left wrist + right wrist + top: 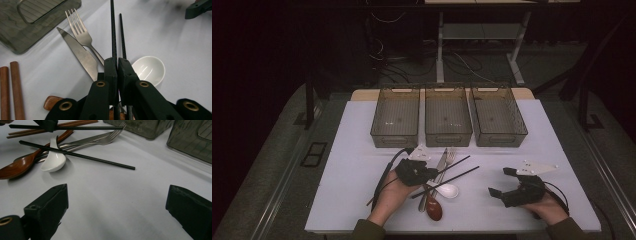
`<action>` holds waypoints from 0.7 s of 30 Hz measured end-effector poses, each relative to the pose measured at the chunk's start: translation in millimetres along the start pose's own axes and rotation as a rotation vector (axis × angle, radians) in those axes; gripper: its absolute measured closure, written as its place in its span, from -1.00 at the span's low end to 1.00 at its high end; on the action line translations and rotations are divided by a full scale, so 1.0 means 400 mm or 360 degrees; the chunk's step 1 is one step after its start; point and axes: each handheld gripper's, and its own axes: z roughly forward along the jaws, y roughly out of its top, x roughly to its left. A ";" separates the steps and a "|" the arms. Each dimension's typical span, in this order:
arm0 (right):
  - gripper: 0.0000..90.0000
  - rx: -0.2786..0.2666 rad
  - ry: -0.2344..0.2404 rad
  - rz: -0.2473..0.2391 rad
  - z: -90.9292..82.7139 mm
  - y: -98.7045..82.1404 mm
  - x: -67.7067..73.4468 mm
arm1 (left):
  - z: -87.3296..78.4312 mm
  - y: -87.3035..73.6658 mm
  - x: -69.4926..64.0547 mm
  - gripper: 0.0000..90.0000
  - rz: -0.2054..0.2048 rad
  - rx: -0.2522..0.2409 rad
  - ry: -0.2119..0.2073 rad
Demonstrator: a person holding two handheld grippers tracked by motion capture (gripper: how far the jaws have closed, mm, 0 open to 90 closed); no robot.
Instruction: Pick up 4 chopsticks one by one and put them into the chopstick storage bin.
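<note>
Standing along the far edge of the white table are three smoke-tinted bins, side by side and well apart from the work below them. Nearer the person, a cluster of cutlery is lying: a knife, a fork, a white ceramic spoon, a brown wooden spoon and a pair of brown wooden chopsticks.

One black chopstick is being held by the left gripper, whose jaws are drawn together and clamped on it near one end. In the left gripper view its long axis is running straight ahead from the jaws, toward the bins; in the high view it is pointing up and to the right.

A second black chopstick is lying on the table just beside the first, roughly parallel, its near end resting across the white ceramic spoon. It is judged to lie between the two hands, with the left gripper nearer to it.

The right gripper is being held over bare table to the right, jaws spread wide apart, with nothing between them and nothing touched.
</note>
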 end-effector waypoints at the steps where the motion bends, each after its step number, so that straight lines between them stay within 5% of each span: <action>1: -0.91 0.0000 0.0000 0.0000 0.000 0.000 0.000 | 0.000 0.000 0.000 0.89 0.0000 0.0000 0.0000; 21: -0.91 0.0016 -0.0018 -0.0026 0.007 -0.001 -0.001 | -0.078 -0.017 0.037 0.89 -0.0019 -0.0051 -0.0013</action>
